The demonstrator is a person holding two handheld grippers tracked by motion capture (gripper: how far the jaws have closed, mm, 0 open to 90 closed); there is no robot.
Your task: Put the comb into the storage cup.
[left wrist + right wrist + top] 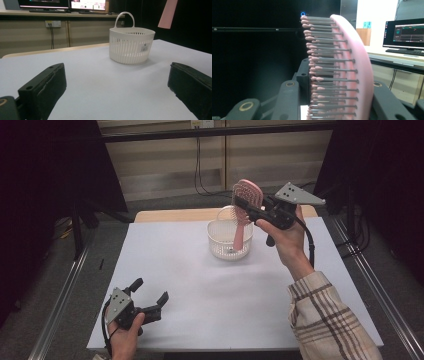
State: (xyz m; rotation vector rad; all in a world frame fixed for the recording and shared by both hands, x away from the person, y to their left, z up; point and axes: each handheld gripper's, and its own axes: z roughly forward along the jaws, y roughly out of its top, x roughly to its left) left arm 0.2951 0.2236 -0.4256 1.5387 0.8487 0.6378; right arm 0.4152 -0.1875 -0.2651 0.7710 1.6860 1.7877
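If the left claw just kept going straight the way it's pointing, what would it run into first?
Probably the white slotted plastic basket. The open left claw has bare table before it; the basket sits slightly right of centre, so it might only graze it.

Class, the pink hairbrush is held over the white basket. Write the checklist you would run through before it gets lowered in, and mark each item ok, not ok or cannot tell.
1. Right gripper shut on the hairbrush: ok, clamped near the head.
2. Handle pointing down toward the basket: ok in the high view.
3. Handle tip above the rim, not inside: ok; the left gripper view shows it hanging above the basket.
4. Handle exactly over the opening: cannot tell.
5. Basket upright on the table: ok.
6. Left gripper out of the way: ok, open, near the table's front edge.
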